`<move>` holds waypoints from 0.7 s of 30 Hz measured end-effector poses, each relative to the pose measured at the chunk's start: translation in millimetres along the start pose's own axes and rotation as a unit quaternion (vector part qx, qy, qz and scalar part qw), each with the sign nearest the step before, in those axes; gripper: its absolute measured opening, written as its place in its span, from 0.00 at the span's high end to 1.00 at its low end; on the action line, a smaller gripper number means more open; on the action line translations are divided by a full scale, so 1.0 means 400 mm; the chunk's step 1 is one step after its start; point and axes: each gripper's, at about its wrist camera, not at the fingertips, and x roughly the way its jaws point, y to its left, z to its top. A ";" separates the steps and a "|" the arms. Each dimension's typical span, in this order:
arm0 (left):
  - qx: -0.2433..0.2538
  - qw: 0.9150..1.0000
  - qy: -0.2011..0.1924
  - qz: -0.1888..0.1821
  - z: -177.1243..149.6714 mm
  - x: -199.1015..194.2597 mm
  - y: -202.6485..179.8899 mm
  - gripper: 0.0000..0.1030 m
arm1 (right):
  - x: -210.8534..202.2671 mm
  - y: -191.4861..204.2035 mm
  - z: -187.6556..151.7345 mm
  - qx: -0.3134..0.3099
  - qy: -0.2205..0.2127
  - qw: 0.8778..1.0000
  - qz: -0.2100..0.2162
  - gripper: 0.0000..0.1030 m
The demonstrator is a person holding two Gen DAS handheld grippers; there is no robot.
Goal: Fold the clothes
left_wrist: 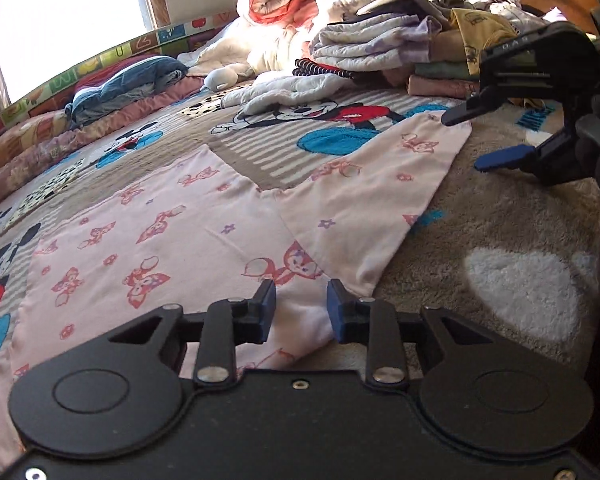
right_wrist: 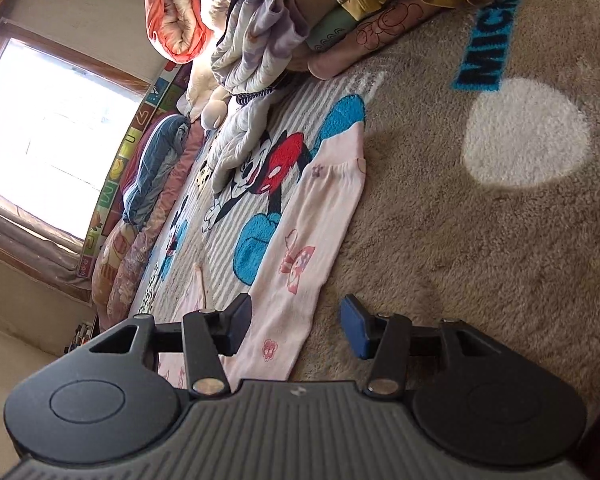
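1. Left wrist view: my left gripper (left_wrist: pixel 301 308) sits low over the bed (left_wrist: pixel 500 208), near its edge closest to me. A bunched corner of the pink printed pants (left_wrist: pixel 172 240) lies between its blue pads (left_wrist: pixel 337 312), but I cannot tell whether they are pinching the cloth or only straddling it. The pants are spread flat on the cartoon blanket, both legs running away toward the far side of the bed. My right gripper (left_wrist: pixel 466 140) hangs over the end of one leg, its jaws apart and empty.

2. Right wrist view: my right gripper (right_wrist: pixel 296 328) is released, with a clear gap between its pads. That leg's edge lies on the blanket just beside its left finger (right_wrist: pixel 236 330). A stack of folded clothes (right_wrist: pixel 260 40) stands further along the bed.

3. I judge the first fold is about to start. Next, each gripper needs a firm pinch on its part of the cloth before one leg is carried over onto the other.
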 end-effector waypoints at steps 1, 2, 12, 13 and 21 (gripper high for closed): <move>-0.003 1.000 -0.001 0.000 0.005 -0.003 0.004 0.75 | 0.002 -0.006 0.009 0.007 -0.006 1.000 -0.001 0.51; -0.007 1.000 -0.004 0.001 0.011 -0.005 0.009 0.75 | 0.004 -0.011 0.016 0.013 -0.010 1.000 -0.001 0.51; -0.070 0.998 0.003 0.005 0.122 0.079 0.047 0.75 | 0.016 -0.042 0.054 0.041 -0.023 0.999 0.006 0.51; -0.064 0.998 0.002 0.001 0.132 0.081 0.036 0.75 | 0.014 -0.051 0.061 0.051 -0.027 0.998 0.009 0.51; 0.013 0.999 0.004 -0.034 0.152 0.064 -0.081 0.74 | 0.036 -0.073 0.108 0.062 -0.022 0.998 0.013 0.51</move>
